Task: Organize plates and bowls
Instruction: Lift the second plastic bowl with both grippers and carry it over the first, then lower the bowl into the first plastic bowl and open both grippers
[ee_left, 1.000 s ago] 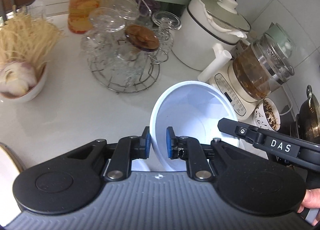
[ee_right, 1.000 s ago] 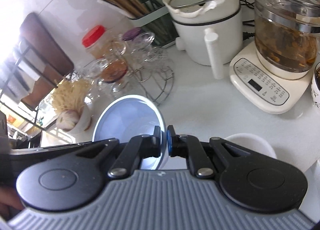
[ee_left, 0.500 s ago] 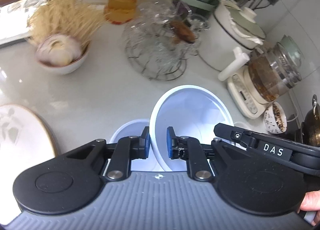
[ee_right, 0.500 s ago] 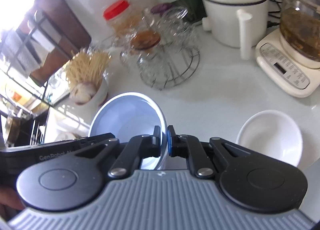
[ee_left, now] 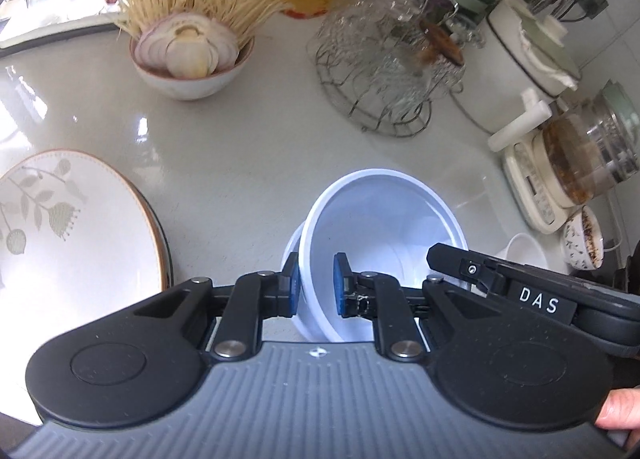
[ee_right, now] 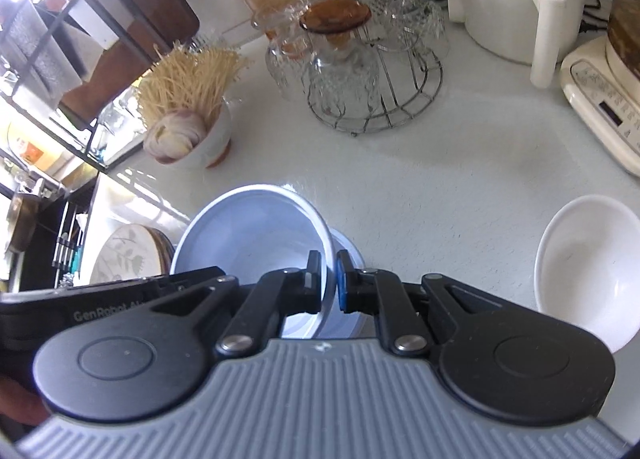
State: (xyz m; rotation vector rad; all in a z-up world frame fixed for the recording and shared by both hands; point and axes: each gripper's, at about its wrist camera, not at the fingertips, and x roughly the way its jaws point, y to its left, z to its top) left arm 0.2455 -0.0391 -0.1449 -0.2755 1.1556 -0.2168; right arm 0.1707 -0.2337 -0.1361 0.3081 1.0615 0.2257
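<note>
A pale blue bowl (ee_left: 384, 219) (ee_right: 248, 231) hangs tilted just above a second blue bowl (ee_left: 290, 259) (ee_right: 352, 247) that stands on the white counter. I cannot tell whether the two touch. My left gripper (ee_left: 316, 283) is shut on the near rim of the upper bowl. My right gripper (ee_right: 329, 279) grips the opposite rim; its jaws are opening slightly, with the rim still between the pads. An empty white bowl (ee_right: 588, 263) (ee_left: 524, 251) sits on the counter to the right.
A stack of leaf-patterned plates (ee_left: 60, 227) (ee_right: 128, 255) lies at the left. Behind stand a bowl of noodles and onion (ee_left: 188, 79), a wire rack of glasses (ee_left: 384, 71), a white pot (ee_left: 528, 59), a glass kettle (ee_left: 580, 163) and a small patterned cup (ee_left: 584, 247).
Both grippers have carried the blue bowl leftward and down, over the second blue bowl. The plate stack and the white bowl have come into view.
</note>
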